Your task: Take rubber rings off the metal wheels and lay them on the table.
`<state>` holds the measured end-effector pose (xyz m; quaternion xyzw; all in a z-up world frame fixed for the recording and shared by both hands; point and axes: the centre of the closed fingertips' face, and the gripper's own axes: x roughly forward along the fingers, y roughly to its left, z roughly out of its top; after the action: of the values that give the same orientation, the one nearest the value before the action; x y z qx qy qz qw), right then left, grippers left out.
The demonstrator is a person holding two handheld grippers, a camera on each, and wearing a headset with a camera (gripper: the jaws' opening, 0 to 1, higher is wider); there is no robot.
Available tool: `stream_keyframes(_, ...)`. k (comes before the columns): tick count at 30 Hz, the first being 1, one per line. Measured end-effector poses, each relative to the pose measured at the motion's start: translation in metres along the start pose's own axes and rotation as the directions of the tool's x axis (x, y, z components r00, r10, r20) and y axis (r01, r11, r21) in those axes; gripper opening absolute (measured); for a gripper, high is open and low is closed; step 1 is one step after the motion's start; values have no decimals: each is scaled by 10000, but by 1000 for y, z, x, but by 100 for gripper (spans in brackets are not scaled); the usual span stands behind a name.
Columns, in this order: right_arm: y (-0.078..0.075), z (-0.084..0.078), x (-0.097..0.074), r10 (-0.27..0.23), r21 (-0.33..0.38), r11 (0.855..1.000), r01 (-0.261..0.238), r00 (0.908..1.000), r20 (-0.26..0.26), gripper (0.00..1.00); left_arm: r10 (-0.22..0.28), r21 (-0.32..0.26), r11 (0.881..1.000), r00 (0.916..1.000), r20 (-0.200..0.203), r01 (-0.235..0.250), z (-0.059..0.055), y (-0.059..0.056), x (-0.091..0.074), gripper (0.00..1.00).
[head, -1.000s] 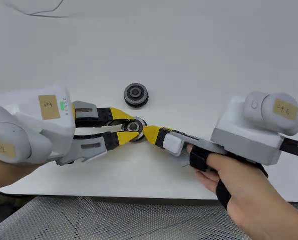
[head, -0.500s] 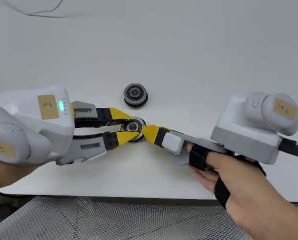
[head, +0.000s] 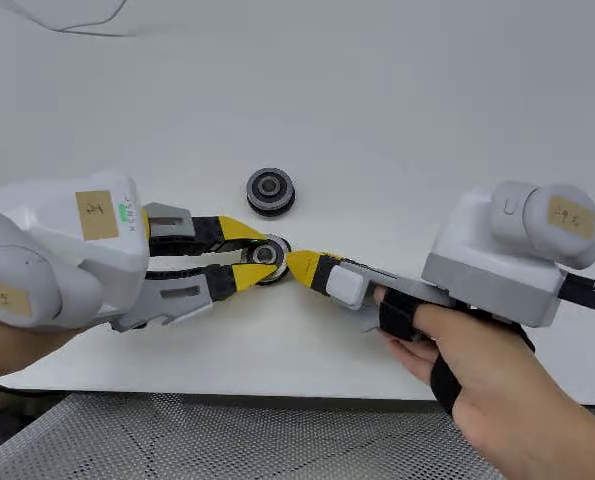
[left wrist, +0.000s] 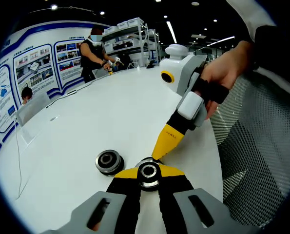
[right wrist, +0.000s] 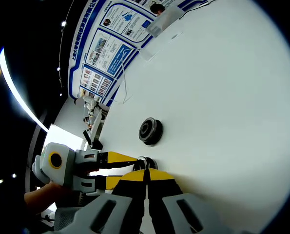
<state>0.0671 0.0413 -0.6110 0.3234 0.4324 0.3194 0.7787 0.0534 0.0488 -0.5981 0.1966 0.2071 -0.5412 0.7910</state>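
The left tongs (head: 265, 252) were clamped on a metal wheel (left wrist: 148, 171), one yellow tip on each side of it. The wheel sat just above the worktop (head: 427, 120), directly between the two sets of tongs.

The right tongs (right wrist: 145, 174) were closed, tip against tip, and their point touched the rim of the clamped wheel on the side opposite the left tongs. Whether any rubber was pinched between the tips could not be determined.

A second wheel (head: 272, 190) lay flat on the worktop just beyond both pairs of tips, apart from them. Its black rubber ring (head: 272, 209) was in place around it. A hand (head: 467, 360) with a black strap gripped the right tongs' handle.
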Motion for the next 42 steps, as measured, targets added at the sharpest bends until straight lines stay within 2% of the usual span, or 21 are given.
stream_keyframes(15,2,1,-3,-71,213,9997,73,9999,-101,0,76,67,9999,9999,-70,-75,-1,2,1,12)
stream_keyframes(25,5,1,-4,-80,-35,10000,80,9997,-214,0,84,113,9999,9999,-63,-83,0,2,1,12)
stream_keyframes(42,12,0,-6,-172,-976,9951,137,9992,-354,0,122,157,9998,9999,21,-122,3,0,1,12)
